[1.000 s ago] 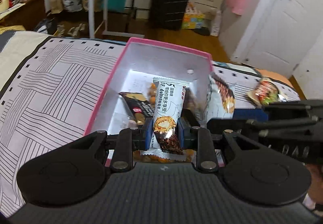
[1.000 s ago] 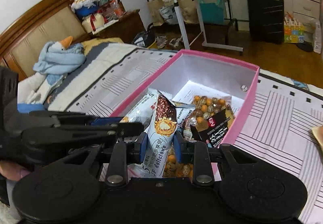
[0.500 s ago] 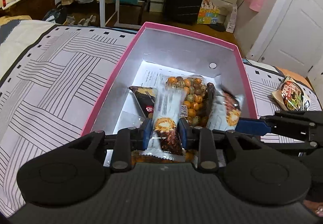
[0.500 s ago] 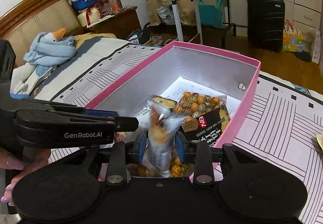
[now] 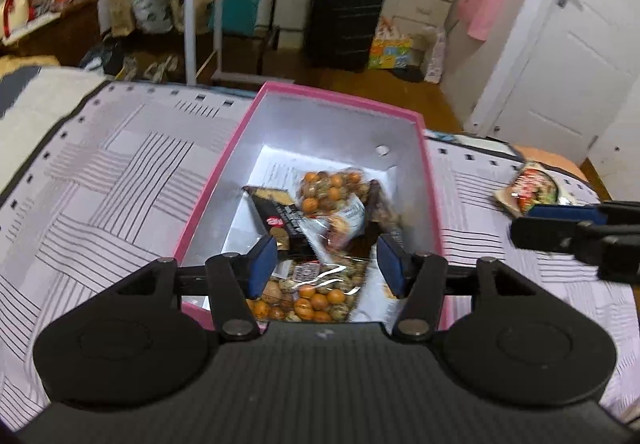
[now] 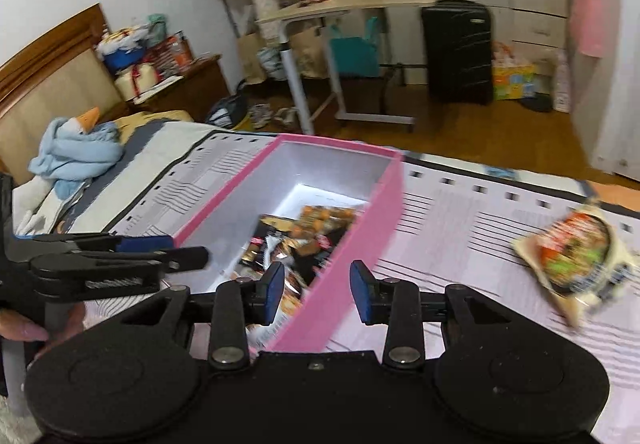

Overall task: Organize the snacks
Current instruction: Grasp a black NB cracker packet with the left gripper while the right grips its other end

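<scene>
Open left hand-held gripper above snack-filled pink box

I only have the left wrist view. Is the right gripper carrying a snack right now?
Observer: No. The right wrist view shows the right gripper open. Its jaws have just been opening, and nothing sits between the pads.
Operator: Is it over the box?
Observer: Only partly. From its camera, the pink box shows its right wall running between the pads. One pad is over the box's inside and the other is over the bedspread.
Operator: Is there anything on the bed beyond my left edge?
Observer: Yes, a light blue plush toy with an orange beak lies near the headboard.
</scene>
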The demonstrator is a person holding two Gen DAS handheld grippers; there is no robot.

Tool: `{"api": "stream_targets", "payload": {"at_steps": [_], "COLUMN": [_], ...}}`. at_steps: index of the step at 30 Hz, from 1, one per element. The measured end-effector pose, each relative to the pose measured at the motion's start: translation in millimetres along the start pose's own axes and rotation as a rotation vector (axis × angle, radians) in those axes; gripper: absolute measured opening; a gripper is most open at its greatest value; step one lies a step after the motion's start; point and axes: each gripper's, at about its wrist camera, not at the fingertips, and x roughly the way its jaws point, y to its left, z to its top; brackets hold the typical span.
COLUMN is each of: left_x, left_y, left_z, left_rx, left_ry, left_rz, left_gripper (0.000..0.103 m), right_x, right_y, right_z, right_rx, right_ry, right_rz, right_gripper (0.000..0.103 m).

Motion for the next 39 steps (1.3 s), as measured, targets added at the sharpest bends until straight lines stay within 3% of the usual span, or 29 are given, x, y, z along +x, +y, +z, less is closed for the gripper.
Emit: {"api": "stream_targets", "payload": {"at_steps": [4,7,14,20,24,27,33,39], "left_x": [-26.6,-41.9,-49.6,-25.0,-3.8,13.2,45.4,74.9], "left_y": [-20.9,-38.0,-97.7,-152.7,-178.6,-194.7,-220.9,-238.8], "left_z": [1.9,4.1,-10.8,-39.6,-59.3,-71.0,-94.5,-122.6], "left_rx": [0.047,0.058,0.116,0.205,0.22,0.227,0.225,0.225], "left_ry": [-0.002,0.018,0.076,0.136,0.163,0.198,0.24,0.272], "left_rz": [-0.044,-0.125,-0.284,-0.332,-0.334,-0.353,-0.386,-0.418], "left_gripper": [0.055,0.055,0.055,0.053,0.053,0.053,0.05,0.038], "right_x": [-38.8,-61.1,-77.5,-63.8,-53.3,-43.2,-16.3,-4.1], "right_y": [-19.5,-40.9,-110.4,-171.4,-202.9,-215.6,-219.3,-225.6], "right_z": [-10.8,-21.3,-58.1,-96.9,-118.7,-132.7,-148.5,-152.5], "right_rx": [0.051,0.105,0.29,0.444,0.502,0.53,0.483,0.514], "right_ry": [0.026,0.058,0.132,0.229,0.262,0.279,0.401,0.454], "right_rz": [-0.042,-0.071,-0.195,-0.249,-0.231,-0.225,-0.268,-0.266], "right_gripper": [0.045,0.05,0.059,0.061,0.061,0.061,0.063,0.07]}}
